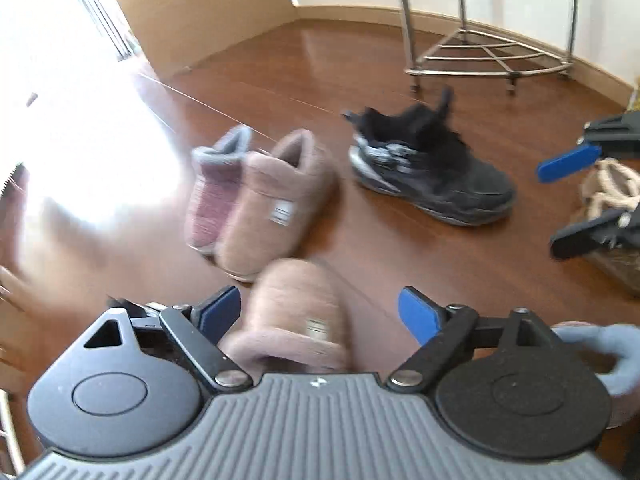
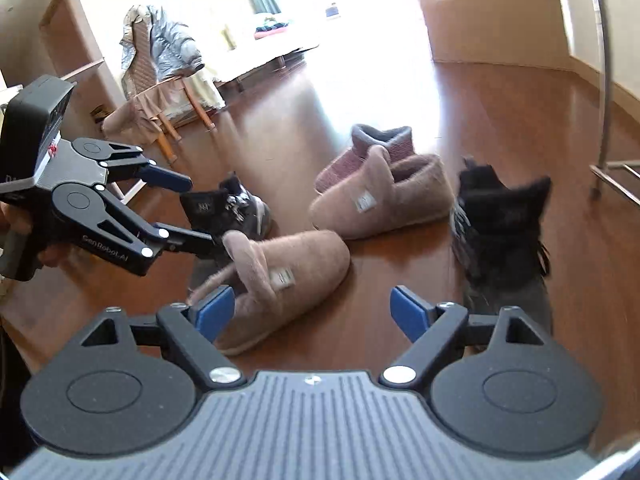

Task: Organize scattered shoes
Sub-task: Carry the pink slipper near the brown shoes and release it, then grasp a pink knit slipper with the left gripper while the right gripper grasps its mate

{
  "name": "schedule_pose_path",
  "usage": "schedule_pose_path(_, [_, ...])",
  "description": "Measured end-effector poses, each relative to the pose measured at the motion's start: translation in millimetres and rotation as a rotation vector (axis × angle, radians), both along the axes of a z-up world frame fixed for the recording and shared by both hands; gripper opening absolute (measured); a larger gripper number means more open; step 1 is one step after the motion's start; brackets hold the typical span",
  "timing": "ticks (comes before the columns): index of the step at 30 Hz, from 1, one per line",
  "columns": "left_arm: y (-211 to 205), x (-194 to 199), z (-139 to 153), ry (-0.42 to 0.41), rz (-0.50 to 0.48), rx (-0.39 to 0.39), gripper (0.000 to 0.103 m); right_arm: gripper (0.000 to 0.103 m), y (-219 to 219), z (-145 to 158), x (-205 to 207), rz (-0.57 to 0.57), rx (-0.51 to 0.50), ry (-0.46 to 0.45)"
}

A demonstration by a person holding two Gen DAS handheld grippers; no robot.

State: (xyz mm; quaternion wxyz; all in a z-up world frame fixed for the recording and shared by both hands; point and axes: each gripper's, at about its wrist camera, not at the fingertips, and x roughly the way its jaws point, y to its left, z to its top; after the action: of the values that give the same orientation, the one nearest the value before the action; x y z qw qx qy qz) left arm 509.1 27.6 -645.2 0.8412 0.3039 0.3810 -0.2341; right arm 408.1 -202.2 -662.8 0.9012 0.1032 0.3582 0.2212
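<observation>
Several shoes lie scattered on the wooden floor. A tan fuzzy slipper (image 1: 292,316) (image 2: 288,272) lies between the open fingers of my left gripper (image 1: 320,314), which shows from the side in the right wrist view (image 2: 196,210). Its mate (image 1: 276,204) (image 2: 384,204) lies farther off beside a pink slipper with a grey cuff (image 1: 218,188) (image 2: 372,148). One black sneaker (image 1: 428,164) (image 2: 500,232) stands at the right, another (image 2: 228,208) lies behind the left gripper. My right gripper (image 2: 312,312) (image 1: 560,204) is open and empty, low over the floor.
A metal rack on wheels (image 1: 488,56) stands at the back right. A cream fluffy shoe (image 1: 612,188) lies behind the right gripper. A chair draped with clothes (image 2: 160,80) and a bed (image 2: 272,52) stand at the far side. A grey-cuffed shoe (image 1: 592,344) sits beside my left gripper.
</observation>
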Motion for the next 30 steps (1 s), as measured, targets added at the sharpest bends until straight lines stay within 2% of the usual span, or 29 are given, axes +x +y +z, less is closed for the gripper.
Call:
schedule_pose_path(3, [15, 30, -16, -0.026, -0.028, 0.041, 0.089, 0.087, 10, -9, 25, -0.018, 0.018, 0.001])
schedule_pose_path(6, [38, 76, -42, 0.007, -0.048, 0.024, 0.089, 0.087, 26, -28, 48, -0.054, -0.003, 0.015])
schedule_pose_path(8, [54, 115, -66, 0.036, -0.069, 0.038, 0.089, 0.087, 44, -48, 71, -0.110, -0.027, 0.064])
schedule_pose_path(10, [68, 151, -87, 0.057, -0.093, 0.056, 0.088, 0.087, 54, -55, 85, -0.125, -0.027, 0.086])
schedule_pose_path(16, [90, 249, -123, 0.102, -0.161, 0.056, 0.086, 0.087, 114, -60, 178, -0.211, -0.174, 0.078])
schedule_pose_path(19, [91, 279, -135, 0.114, -0.208, 0.038, 0.086, 0.087, 129, -54, 235, -0.278, -0.188, 0.046])
schedule_pose_path(21, [89, 295, -140, 0.110, -0.242, 0.013, 0.086, 0.087, 131, -55, 258, -0.298, -0.191, 0.043])
schedule_pose_path(23, [87, 311, -146, 0.106, -0.271, -0.013, 0.086, 0.087, 129, -59, 299, -0.334, -0.192, 0.048])
schedule_pose_path(30, [58, 345, -167, 0.075, -0.382, -0.071, 0.086, 0.087, 112, -81, 369, -0.411, -0.139, 0.104])
